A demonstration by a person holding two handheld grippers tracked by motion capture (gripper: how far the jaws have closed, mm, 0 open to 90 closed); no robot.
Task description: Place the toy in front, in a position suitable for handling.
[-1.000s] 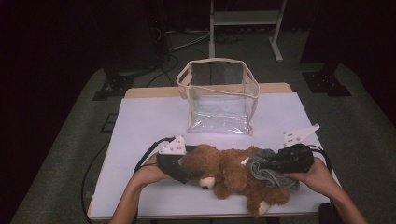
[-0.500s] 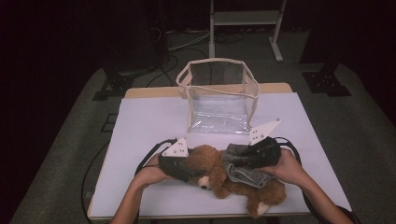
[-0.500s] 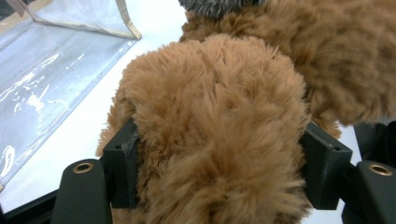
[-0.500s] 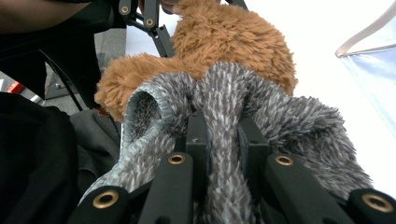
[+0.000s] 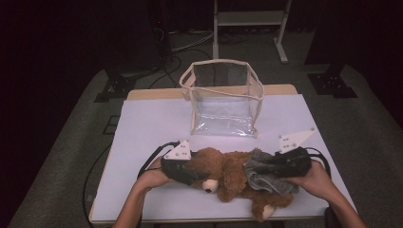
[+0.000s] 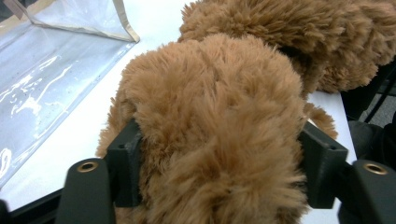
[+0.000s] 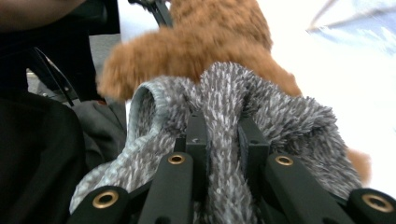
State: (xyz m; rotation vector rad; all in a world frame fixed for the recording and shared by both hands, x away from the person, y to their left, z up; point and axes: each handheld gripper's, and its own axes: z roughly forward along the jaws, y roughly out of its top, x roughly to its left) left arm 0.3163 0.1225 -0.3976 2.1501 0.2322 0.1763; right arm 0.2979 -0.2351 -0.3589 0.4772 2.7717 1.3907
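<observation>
Gripping the teddy bear (image 6: 215, 126) from both ends is what's going on here, as far as I can see from where I'm standing. The left gripper (image 6: 217, 182) has just been closing its jaws, and now they squeeze a fat lump of brown fur between them, pads sunk into the plush on both sides, so that one's got hold of the bear near its head end. The right gripper (image 7: 219, 140) is pinched nearly all the way down on a fold of the grey knit garment (image 7: 224, 107) the bear has on, with only a thin ridge of fabric between the jaws. Makes sense to me: one tong anchors the toy so it doesn't slide, while the other tugs the clothing, either pulling it off or straightening it, I honestly can't tell which because that close-up is a bit blurry. Seen from above, the bear (image 5: 228, 173) lies on its side along the near edge of the white table (image 5: 152, 128), left gripper (image 5: 190, 173) at the head, right gripper (image 5: 280, 168) at the grey bundle over its middle. Farther back sits a clear plastic bag with beige trim (image 5: 221, 99), standing open at the top and apart from the toy, probably parked there so something can be dropped in afterwards.
</observation>
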